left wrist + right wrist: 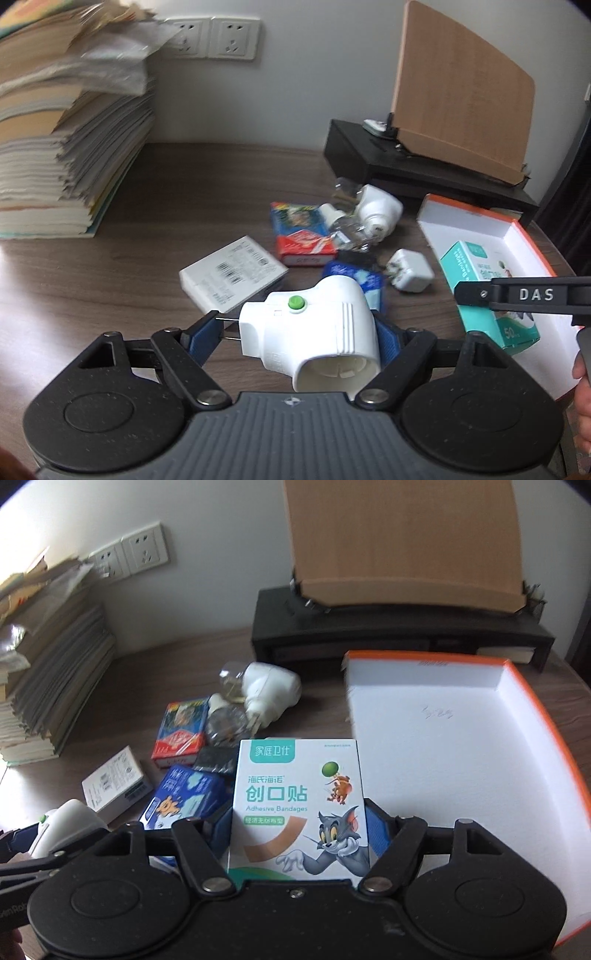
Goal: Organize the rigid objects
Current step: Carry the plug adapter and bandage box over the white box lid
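My left gripper (295,332) is shut on a white plug-in device with a green button (310,325), held above the desk; it also shows at the left edge of the right wrist view (66,823). My right gripper (299,827) is shut on a teal and white adhesive bandage box (299,805), held at the near left edge of an open orange-rimmed white box (461,757). The bandage box (484,280) and the orange box (480,225) also show at the right of the left wrist view.
On the brown desk (184,206) lie a white barcode box (232,273), a red and blue card pack (299,232), a blue packet (181,797), a white charger cube (410,273), another white plug-in device (376,210) and clear bottles. A book stack (62,140) stands left. A black riser (399,627) holds a wooden board behind.
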Demonstrator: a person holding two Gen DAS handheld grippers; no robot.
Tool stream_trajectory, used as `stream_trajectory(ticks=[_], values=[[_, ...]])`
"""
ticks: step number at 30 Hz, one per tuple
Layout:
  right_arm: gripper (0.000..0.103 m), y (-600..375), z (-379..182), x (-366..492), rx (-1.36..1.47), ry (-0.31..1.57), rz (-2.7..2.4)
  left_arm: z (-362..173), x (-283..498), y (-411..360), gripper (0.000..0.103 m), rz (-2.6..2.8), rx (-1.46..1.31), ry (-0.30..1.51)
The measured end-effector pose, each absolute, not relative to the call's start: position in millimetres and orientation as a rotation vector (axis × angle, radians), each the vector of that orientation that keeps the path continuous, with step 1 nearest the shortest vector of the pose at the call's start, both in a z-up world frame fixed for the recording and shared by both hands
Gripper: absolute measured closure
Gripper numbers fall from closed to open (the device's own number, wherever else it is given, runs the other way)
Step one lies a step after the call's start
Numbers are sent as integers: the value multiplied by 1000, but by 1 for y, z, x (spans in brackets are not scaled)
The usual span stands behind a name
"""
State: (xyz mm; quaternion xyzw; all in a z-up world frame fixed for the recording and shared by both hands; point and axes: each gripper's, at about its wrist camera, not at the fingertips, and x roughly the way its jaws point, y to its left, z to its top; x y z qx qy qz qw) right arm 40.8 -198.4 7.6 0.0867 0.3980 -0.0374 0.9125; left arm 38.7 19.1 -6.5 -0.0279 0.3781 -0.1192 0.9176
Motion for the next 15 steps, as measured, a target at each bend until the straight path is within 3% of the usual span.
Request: stream_trajectory(ticks=[15], values=[[19,-359,54,27,171,701,-184,26,80,-147,18,-383,-66,751]])
